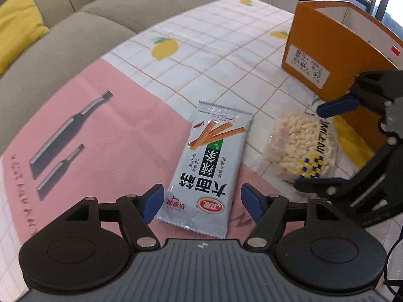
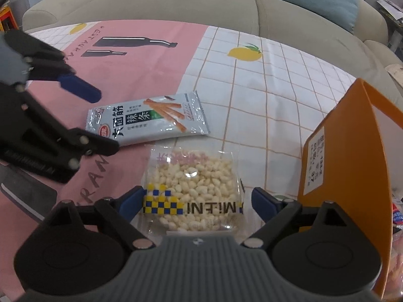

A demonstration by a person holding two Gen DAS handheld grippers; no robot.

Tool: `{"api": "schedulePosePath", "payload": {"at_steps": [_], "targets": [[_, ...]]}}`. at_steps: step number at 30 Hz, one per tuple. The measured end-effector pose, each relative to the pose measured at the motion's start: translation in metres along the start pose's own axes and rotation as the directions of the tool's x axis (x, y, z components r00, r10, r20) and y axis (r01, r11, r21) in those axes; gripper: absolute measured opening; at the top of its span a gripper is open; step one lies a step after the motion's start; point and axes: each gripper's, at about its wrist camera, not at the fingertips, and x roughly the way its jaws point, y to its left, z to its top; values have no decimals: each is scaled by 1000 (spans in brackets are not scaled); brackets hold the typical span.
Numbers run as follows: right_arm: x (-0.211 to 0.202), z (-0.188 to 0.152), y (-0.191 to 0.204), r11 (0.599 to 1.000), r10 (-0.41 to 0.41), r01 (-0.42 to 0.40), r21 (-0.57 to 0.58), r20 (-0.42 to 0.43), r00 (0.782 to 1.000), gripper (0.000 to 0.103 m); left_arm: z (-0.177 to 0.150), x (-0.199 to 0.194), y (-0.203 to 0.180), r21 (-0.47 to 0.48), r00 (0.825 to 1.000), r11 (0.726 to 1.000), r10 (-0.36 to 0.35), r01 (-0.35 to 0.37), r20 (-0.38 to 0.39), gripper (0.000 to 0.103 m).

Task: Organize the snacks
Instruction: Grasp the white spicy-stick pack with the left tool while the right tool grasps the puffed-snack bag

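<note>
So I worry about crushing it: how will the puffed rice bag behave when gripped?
The puffed rice bag looks light: airy grains. Its thin clear film, glinting, may slip and crumple. With the right gripper open around it, a hard squeeze could probably crush grains.

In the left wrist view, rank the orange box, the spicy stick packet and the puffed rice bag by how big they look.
1. orange box, largest, though cut off by the frame edge.
2. spicy stick packet.
3. puffed rice bag, smallest; it lies farther from the camera, so its true size against the packet is unsure.
</note>
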Motion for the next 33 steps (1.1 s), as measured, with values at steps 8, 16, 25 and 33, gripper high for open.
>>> {"api": "schedulePosePath", "payload": {"at_steps": [8,16,25,33], "targets": [[2,-3,-4,999,19,-19,36,-7,1000,87,-7,6,-5,-77,1000,997,-13,14,10,72],[-4,-12,2,1000,17,-17,17,-2,1000,82,-36,-14,-24,-258,997,963,67,-73,-31,65],[-23,-35,16,1000,7,-7,1,-35,999,82,-82,-45,-49,-489,990,862,87,-132,-115,64],[-47,-71,23,1000,23,-24,-13,-75,997,82,-109,-64,-70,-613,980,774,45,-158,-196,69]]}}
